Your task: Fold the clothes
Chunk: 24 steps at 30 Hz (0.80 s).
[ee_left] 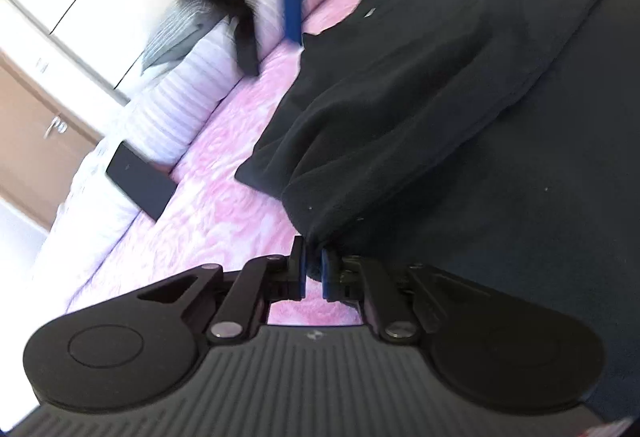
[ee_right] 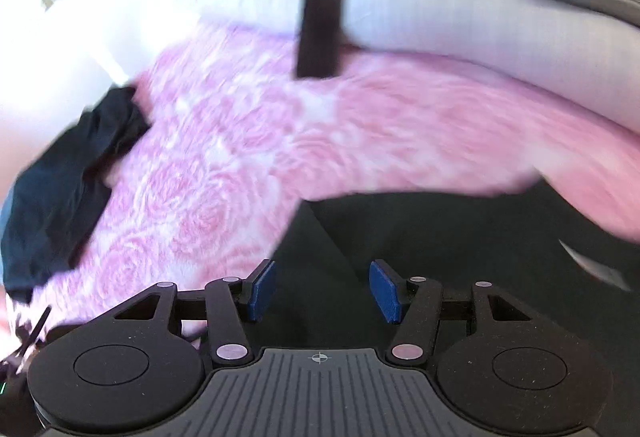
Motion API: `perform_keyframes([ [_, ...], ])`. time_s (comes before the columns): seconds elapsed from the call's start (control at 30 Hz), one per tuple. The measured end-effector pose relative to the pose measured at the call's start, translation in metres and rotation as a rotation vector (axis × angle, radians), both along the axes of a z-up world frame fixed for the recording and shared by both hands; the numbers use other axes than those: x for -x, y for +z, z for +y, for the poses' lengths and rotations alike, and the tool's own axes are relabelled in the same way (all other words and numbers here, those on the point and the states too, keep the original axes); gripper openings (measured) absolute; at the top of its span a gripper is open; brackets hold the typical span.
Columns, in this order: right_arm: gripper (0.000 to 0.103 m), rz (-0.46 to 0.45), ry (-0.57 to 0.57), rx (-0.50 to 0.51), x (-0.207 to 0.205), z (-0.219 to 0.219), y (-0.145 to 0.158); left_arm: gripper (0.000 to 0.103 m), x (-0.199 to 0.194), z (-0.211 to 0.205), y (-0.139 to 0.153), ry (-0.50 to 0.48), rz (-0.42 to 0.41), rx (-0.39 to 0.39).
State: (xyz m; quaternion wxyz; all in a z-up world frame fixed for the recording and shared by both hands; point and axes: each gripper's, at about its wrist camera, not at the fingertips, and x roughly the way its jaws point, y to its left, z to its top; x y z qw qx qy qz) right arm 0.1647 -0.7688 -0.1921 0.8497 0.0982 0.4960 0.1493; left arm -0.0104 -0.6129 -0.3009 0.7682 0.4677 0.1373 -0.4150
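Already clamped on an edge of the black garment [ee_left: 460, 109], left gripper [ee_left: 313, 269], cloth bunched between its blue pads [ee_left: 327, 273] and spread ahead and to its right over the pink bedspread [ee_left: 224, 141]. Stood open and empty above more dark cloth, right gripper [ee_right: 322, 289]. Judged best: lowered onto a matching edge, closed squarely, then lifted together for an even fold, well clear of the phone [ee_left: 141, 186] ahead-left.
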Motion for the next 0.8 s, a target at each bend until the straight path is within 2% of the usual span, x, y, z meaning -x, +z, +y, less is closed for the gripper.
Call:
perform_keyframes([
  [0.1,0.056,0.071,0.093,0.016,-0.046,0.017,-0.025,0.002,0.002,0.003,-0.001,0.046,0.006,0.026],
  [0.2,0.054,0.151,0.164,0.014,-0.072,0.030,-0.049,0.000,0.001,0.006,-0.003,0.086,0.022,0.040],
  [0.23,0.028,0.181,0.184,0.023,-0.076,0.033,-0.055,0.000,0.000,0.007,-0.004,0.094,0.028,0.042],
  [0.27,0.010,0.213,0.204,0.032,-0.080,0.036,-0.061,0.000,-0.001,0.008,-0.004,0.097,0.033,0.044],
  [0.3,0.005,0.215,0.215,0.031,-0.083,0.037,-0.062,0.000,-0.001,0.009,-0.005,0.101,0.038,0.046],
  [0.37,0.004,0.206,0.227,0.020,-0.092,0.038,-0.058,0.000,-0.002,0.011,-0.005,0.107,0.046,0.052],
  [0.47,0.004,0.147,0.186,0.035,-0.108,0.035,-0.046,0.000,0.000,0.014,-0.004,0.100,0.050,0.057],
  [0.57,0.005,0.152,0.186,0.050,-0.115,0.037,-0.047,0.000,-0.003,0.016,-0.004,0.119,0.060,0.067],
  [0.67,0.005,0.136,0.219,0.095,-0.109,0.042,-0.047,0.011,-0.010,0.019,0.002,0.134,0.086,0.094],
  [0.7,0.005,0.122,0.205,0.098,-0.107,0.040,-0.046,0.019,-0.013,0.018,0.003,0.127,0.096,0.099],
  [0.73,0.005,0.110,0.183,0.087,-0.106,0.036,-0.044,0.024,-0.017,0.017,0.005,0.121,0.106,0.104],
  [0.8,0.005,0.088,0.135,0.065,-0.102,0.029,-0.039,0.027,-0.022,0.014,0.006,0.102,0.111,0.105],
])
